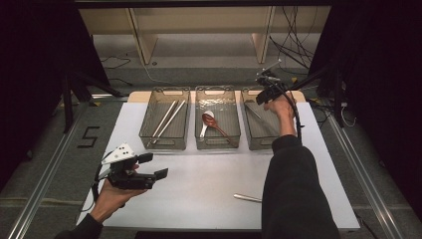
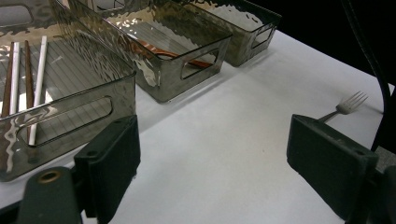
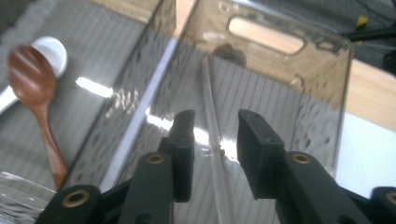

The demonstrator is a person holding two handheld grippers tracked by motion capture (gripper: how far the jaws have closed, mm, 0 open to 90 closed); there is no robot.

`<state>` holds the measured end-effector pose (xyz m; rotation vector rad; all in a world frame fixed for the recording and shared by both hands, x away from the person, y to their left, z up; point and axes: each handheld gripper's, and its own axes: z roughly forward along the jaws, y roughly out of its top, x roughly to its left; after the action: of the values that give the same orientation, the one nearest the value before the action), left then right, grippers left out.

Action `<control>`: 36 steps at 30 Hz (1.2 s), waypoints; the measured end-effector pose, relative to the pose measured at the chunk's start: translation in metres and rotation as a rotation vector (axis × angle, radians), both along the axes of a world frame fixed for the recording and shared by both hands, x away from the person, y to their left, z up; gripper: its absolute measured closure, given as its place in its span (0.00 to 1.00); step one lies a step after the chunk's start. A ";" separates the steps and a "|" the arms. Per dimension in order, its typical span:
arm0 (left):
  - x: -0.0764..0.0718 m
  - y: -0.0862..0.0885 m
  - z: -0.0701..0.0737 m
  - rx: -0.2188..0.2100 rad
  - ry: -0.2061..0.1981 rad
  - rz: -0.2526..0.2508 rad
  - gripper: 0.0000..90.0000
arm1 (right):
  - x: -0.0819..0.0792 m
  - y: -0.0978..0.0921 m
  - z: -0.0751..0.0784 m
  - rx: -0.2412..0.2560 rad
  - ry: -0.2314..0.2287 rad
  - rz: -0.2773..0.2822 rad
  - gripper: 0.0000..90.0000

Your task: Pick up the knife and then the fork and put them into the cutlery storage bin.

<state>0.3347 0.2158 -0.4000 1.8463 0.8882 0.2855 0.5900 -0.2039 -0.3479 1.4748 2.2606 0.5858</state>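
Three clear bins stand in a row at the far side of the white table point(image 1: 199, 179). My right gripper point(image 1: 266, 92) hovers over the right bin point(image 1: 259, 145); its jaws point(image 3: 215, 119) are open just above a thin metal utensil point(image 3: 208, 88) lying on that bin's floor, and hold nothing. Down at the near left, my left gripper point(image 1: 155, 166) is held above the table, jaws wide open point(image 2: 212, 140) and empty. A metal fork point(image 2: 348, 103) lies on the table's near right part point(image 1: 246, 198), partly behind the right sleeve.
The left bin point(image 1: 164, 145) holds chopsticks point(image 1: 168, 119). In the middle bin point(image 1: 217, 144) lie a brown wooden spoon point(image 1: 215, 124) and a white spoon point(image 1: 205, 124). Cables and a wooden shelf frame sit beyond the table.
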 end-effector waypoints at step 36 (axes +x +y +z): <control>0.001 0.001 -0.002 0.000 0.004 0.014 0.19 | -0.131 -0.008 0.019 0.254 -0.118 0.304 0.35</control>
<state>0.3354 0.2169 -0.4024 1.8418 0.9039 0.2903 0.4585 -0.2123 -0.3292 1.1697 2.4014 1.0566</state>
